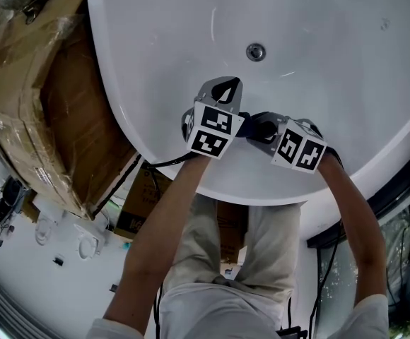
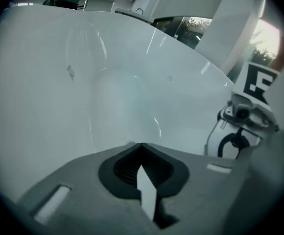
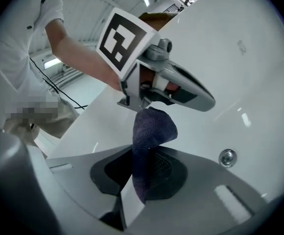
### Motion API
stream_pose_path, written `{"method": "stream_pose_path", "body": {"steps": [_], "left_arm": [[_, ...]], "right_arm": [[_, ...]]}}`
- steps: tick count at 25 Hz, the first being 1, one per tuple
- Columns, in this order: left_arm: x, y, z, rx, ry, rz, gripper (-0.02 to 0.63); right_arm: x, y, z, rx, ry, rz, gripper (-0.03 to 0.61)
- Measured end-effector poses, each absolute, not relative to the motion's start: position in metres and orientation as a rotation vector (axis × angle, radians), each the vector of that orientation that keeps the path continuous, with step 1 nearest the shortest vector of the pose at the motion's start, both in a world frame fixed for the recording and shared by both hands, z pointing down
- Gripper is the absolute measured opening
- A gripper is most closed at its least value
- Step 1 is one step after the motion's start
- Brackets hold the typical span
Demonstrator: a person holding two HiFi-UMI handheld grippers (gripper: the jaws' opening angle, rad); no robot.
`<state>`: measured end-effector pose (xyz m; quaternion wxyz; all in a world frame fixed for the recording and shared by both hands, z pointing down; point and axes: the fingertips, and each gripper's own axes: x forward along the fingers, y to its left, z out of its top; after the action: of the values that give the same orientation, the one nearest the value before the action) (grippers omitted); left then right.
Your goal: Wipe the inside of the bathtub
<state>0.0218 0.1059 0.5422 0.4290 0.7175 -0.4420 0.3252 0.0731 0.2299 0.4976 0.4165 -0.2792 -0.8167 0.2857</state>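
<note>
The white bathtub (image 1: 318, 34) fills the head view, its drain (image 1: 255, 51) at the centre of the floor. My left gripper (image 1: 226, 85) hovers over the tub's near inner wall, pointing toward the drain. Its jaws are shut with nothing in them (image 2: 141, 147). My right gripper (image 1: 260, 128) sits just right of it, pointing left. It is shut on a dark blue cloth (image 3: 151, 131), which sticks up from the jaws (image 3: 141, 153) and reaches the underside of the left gripper (image 3: 171, 84). The cloth (image 1: 259, 124) shows as a dark patch between the two marker cubes.
Plastic-wrapped cardboard boxes (image 1: 42, 97) stand against the tub's left side. A black cable (image 1: 120, 182) runs down beside them. White toilets (image 1: 85, 244) sit on the floor at lower left. The tub's near rim (image 1: 247, 193) is just in front of the person's legs.
</note>
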Motion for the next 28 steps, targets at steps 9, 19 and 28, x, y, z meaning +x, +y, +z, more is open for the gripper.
{"method": "stream_pose_path", "body": {"steps": [9,19,28], "left_arm": [[0.03,0.103,0.552,1.797,-1.067,0.811,-0.005],[0.037,0.107,0.572,1.781,-1.039,0.833,-0.005],[0.042,0.117,0.597,1.784,-0.976,0.875,-0.004]], "right_arm": [[0.091,0.186,0.565,-0.529,-2.001,0.49,0.051],[0.099,0.153,0.633,-0.416,-1.933,0.261,0.052],[0.097,0.135,0.69,-0.371,-1.873,0.174,0.052]]}}
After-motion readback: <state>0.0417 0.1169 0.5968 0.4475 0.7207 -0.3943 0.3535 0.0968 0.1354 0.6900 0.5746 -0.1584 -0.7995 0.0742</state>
